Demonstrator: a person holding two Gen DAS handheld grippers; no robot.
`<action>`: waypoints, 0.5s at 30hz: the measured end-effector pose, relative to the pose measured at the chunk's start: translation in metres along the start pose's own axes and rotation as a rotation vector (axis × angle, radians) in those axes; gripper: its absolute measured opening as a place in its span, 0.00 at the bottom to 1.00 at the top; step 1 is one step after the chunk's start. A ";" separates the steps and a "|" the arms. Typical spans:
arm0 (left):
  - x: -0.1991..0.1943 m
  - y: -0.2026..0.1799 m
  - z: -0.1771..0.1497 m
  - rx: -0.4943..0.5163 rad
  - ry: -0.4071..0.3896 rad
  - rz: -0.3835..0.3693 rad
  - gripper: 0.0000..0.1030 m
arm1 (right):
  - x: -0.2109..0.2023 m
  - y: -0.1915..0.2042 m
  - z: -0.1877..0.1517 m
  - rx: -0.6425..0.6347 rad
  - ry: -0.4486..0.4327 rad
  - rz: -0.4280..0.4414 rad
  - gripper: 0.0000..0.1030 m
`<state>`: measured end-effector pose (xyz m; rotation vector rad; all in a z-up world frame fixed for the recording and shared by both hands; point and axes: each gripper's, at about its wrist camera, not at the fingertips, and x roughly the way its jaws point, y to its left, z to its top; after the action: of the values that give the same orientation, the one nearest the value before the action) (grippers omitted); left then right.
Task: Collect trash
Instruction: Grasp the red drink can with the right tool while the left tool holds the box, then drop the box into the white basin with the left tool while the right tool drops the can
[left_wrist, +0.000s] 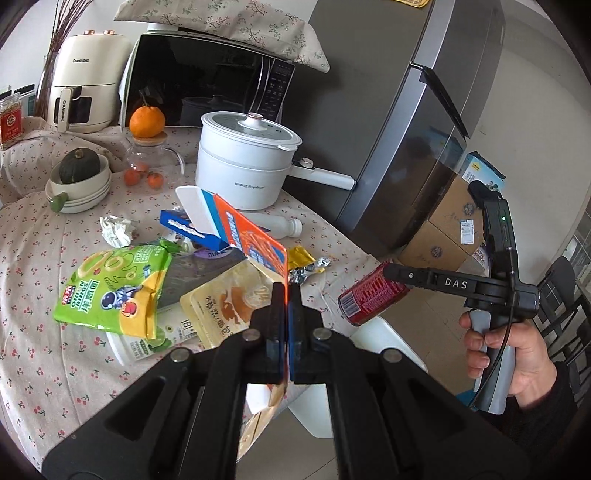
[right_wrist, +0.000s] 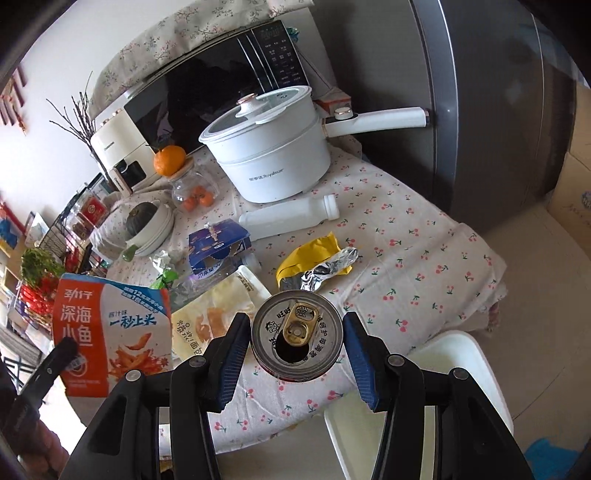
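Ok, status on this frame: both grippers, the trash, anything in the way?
Left gripper shut on orange snack box. Right gripper shut on red can. Wrappers and bottle left on table. Nothing blocking.

The right gripper (right_wrist: 297, 350) holds a can (right_wrist: 295, 334) between its blue pads (right_wrist: 360, 354), opened top facing the camera. Behind it on the table (right_wrist: 424, 258) lie a yellow wrapper (right_wrist: 314, 254), a white bottle (right_wrist: 288, 216) and a blue carton (right_wrist: 218, 243). An orange pouch (right_wrist: 110, 332) hangs at left, pinched by the left gripper (right_wrist: 61, 354).
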<state>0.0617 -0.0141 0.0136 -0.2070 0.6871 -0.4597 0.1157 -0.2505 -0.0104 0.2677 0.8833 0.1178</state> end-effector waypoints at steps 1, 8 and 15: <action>0.005 -0.008 -0.002 0.008 0.012 -0.023 0.02 | -0.008 -0.006 -0.002 0.001 -0.010 -0.005 0.51; 0.047 -0.074 -0.022 0.104 0.098 -0.159 0.02 | -0.049 -0.062 -0.018 0.034 -0.047 -0.086 0.51; 0.102 -0.124 -0.049 0.156 0.207 -0.259 0.02 | -0.064 -0.129 -0.042 0.102 -0.017 -0.171 0.51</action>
<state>0.0569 -0.1732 -0.0404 -0.1012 0.8269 -0.7884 0.0416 -0.3801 -0.0234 0.2867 0.8928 -0.0890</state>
